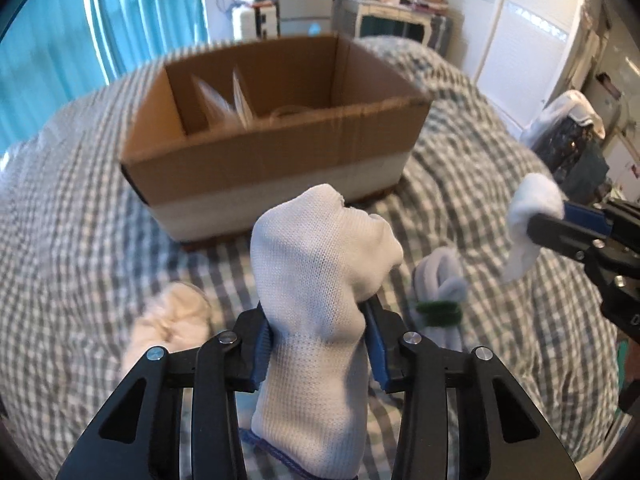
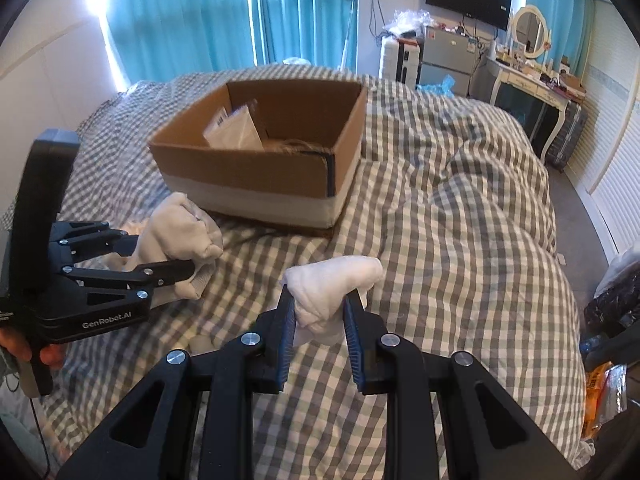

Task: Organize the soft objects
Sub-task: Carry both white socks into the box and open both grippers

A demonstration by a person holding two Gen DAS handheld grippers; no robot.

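Tongs on the left point(image 1: 316, 340), seen along their own black fingers with blue pads, are clamped on a white knitted work glove point(image 1: 320, 280) that stands up between them, its blue-stitched cuff hanging down toward the camera. Beyond it sits an open brown cardboard box with a pale band round its base point(image 1: 272, 160), resting on the grey-and-white checked bed cover point(image 1: 80, 240); white paper packets lean inside the box. On the cover, left of the glove, lies a cream fluffy bundle point(image 1: 172, 320), and to the right a pale grey sock roll bound with a green band point(image 1: 440, 292). At the right edge the right tongs point(image 1: 538, 224) pinch a small white cloth wad point(image 1: 528, 216) held above the bed. From the right wrist, those tongs point(image 2: 320, 316) are closed on the same white wad point(image 2: 332, 284), which bulges out above the blue pads. At the left, the left tongs point(image 2: 188, 268), held in a bare hand point(image 2: 24, 352), grip the white glove point(image 2: 176, 236) just in front of the box point(image 2: 260, 176), above the checked cover point(image 2: 460, 260).
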